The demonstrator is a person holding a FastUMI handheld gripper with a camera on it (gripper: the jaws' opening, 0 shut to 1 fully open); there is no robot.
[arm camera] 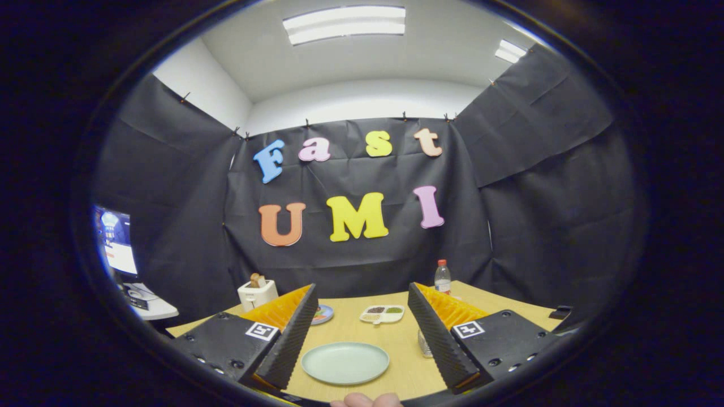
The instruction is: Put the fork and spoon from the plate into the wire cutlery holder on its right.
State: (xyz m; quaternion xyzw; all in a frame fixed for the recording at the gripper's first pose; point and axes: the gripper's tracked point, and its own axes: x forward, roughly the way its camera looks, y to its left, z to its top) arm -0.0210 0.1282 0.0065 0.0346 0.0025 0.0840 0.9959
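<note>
A monitor [116,240] is glowing beyond the tabletop's [401,339] left edge, standing on a small white side surface [150,305]. Near the tabletop's far-left corner a white toaster [257,293] is sitting with toast poking up from it. Just to its right, a small colourful dish [323,314] is peeking out from behind the left finger. The gripper [362,339] is hovering above the tabletop's near edge with its 2 fingers spread wide apart, holding nothing. Between the fingers, close to the near edge, a pale green plate [345,362] is lying flat; no fork or spoon is showing on it. Beyond the plate, toward the far edge, a white divided tray [383,314] is holding small portions of food. Right of the plate, the wire cutlery holder [424,343] is standing mostly hidden behind the right finger, so its contents cannot be told. A clear bottle with a red cap [442,277] is standing at the far edge. A fingertip [366,400] is showing below the plate.
</note>
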